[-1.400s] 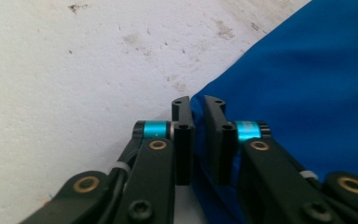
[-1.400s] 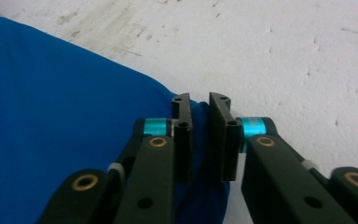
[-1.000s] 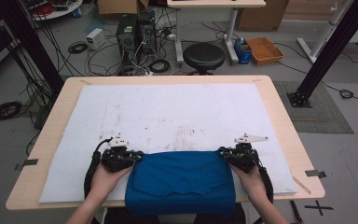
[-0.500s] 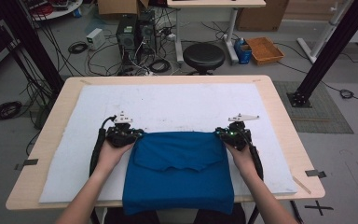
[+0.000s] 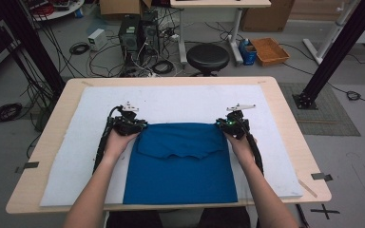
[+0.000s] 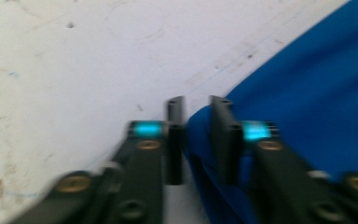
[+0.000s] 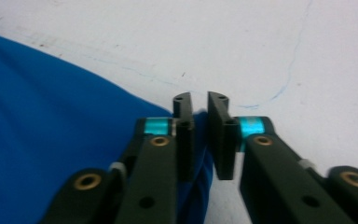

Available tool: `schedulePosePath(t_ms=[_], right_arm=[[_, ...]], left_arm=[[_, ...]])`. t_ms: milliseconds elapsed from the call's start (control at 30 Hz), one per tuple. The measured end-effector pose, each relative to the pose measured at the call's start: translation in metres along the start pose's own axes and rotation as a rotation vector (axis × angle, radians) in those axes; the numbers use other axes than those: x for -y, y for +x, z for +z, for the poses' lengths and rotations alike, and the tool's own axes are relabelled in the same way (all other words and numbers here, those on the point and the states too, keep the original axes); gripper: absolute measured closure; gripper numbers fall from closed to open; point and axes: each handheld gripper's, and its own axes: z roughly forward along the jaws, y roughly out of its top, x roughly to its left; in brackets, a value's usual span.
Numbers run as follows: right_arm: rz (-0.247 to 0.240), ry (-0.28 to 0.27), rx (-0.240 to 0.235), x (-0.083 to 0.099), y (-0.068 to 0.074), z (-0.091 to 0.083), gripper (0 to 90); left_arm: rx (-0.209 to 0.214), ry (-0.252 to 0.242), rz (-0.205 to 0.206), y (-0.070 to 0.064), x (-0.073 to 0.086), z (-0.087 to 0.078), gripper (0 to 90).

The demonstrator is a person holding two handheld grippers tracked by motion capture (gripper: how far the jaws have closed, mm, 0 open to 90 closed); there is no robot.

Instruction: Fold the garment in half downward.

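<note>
Black fingers [image 6: 175,140] of the left gripper [image 6: 196,135] stand a narrow gap apart with a fold of the blue cloth [image 6: 307,93] pushed up between them; in this blurred left gripper view the cloth fills the gap, so they look to be pinching its edge. On the right gripper [image 7: 199,133] the fingers [image 7: 184,140] are likewise drawn close, a slim gap between them, with the edge of the blue cloth [image 7: 51,130] bunched between them at their base, pinched there as well.

Seen from above, the left gripper [image 5: 129,124] sits at the far left corner of the blue cloth [image 5: 180,168], and the right gripper [image 5: 235,125] at its far right corner, each touching the cloth. A hand [image 5: 116,142] is behind the left gripper, just left of the cloth's left edge, and the other hand [image 5: 240,145] lies along the cloth's right edge.

Between the two grippers the cloth's far part is doubled back over itself, forming a band with a ragged near edge. The cloth's near edge reaches the near rim of the white mat [image 5: 180,102], which spreads out on all other sides of the cloth. Under the mat, the wooden counter [image 5: 285,109] shows as a border around it. Beyond the counter, well away from the cloth, a black stool [image 5: 208,57] stands on the floor among cables.
</note>
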Motion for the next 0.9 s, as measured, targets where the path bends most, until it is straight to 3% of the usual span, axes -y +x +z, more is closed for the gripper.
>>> schedulePosePath(t_ms=[33,167,267,467,600,800,900], right_arm=[[-0.005,-0.007,0.002,0.000,0.000,-0.002,74.7],[0.004,-0.016,-0.007,0.003,-0.002,-0.015,64.3],[-0.012,-0.041,-0.014,0.008,0.000,-0.029,60.3],[-0.030,-0.072,-0.030,0.029,0.007,-0.056,59.0],[-0.037,-0.081,-0.026,0.040,0.010,-0.066,59.0],[0.005,-0.060,-0.045,0.052,0.009,-0.065,59.1],[0.017,-0.052,-0.060,0.057,0.010,-0.063,61.5]], left_arm=[[0.001,-0.005,-0.009,0.001,0.001,-0.003,58.6],[0.004,-0.071,-0.037,-0.004,0.011,-0.023,54.3],[0.021,-0.066,-0.055,-0.011,0.023,-0.039,54.3],[0.074,-0.066,-0.137,-0.031,0.051,-0.059,59.5],[0.040,-0.014,-0.110,-0.042,0.061,-0.058,63.5],[0.025,0.002,-0.130,-0.044,0.063,-0.049,69.1],[0.009,0.008,-0.100,-0.049,0.062,-0.049,72.6]])
